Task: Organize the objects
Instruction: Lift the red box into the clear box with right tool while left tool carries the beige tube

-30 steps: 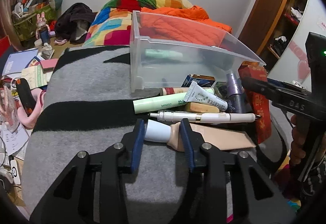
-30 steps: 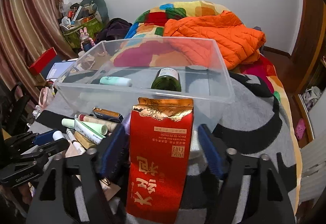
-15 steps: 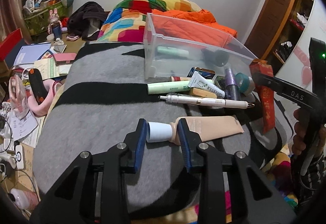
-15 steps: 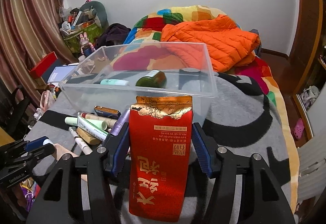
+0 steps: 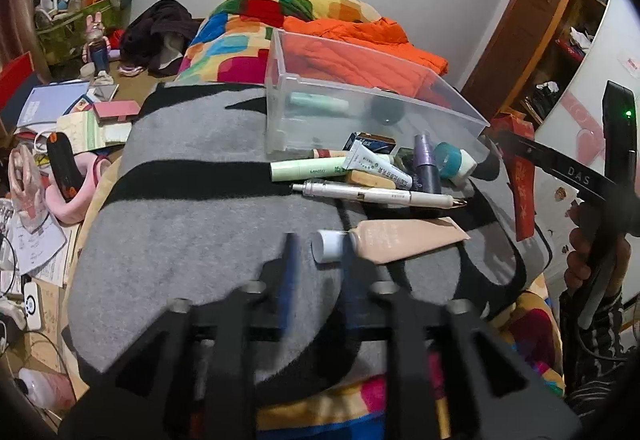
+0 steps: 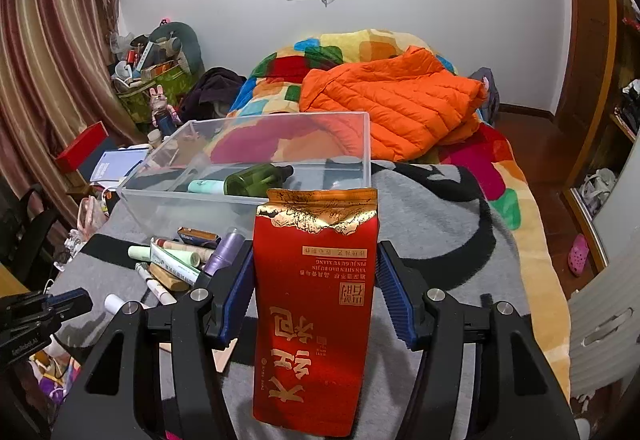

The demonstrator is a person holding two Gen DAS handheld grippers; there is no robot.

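My left gripper (image 5: pixel 318 240) hovers over the grey and black blanket (image 5: pixel 192 224), its jaws opening. The white cap of a beige tube (image 5: pixel 404 240) lies between the fingers, close to the right one and free of the left. My right gripper (image 6: pixel 315 249) is shut on a red and gold pouch (image 6: pixel 316 320) and holds it upright above the blanket. In front stands a clear plastic bin (image 6: pixel 280 116) holding a dark green bottle (image 6: pixel 256 178) and a mint tube (image 6: pixel 206 185). The left wrist view also shows the pouch (image 5: pixel 520 180) at the right.
A pile of cosmetics lies before the bin: a green tube (image 5: pixel 308 170), a white pen (image 5: pixel 376 194), a purple bottle (image 5: pixel 424 164) and a teal roll (image 5: pixel 448 160). An orange jacket (image 6: pixel 392 104) lies behind. Floor clutter (image 5: pixel 60 144) is off the bed's left edge.
The left jaws have parted from the beige tube's neck and the gripper has drawn back. The right gripper has risen with the pouch. The green bottle in the bin has turned onto its side.
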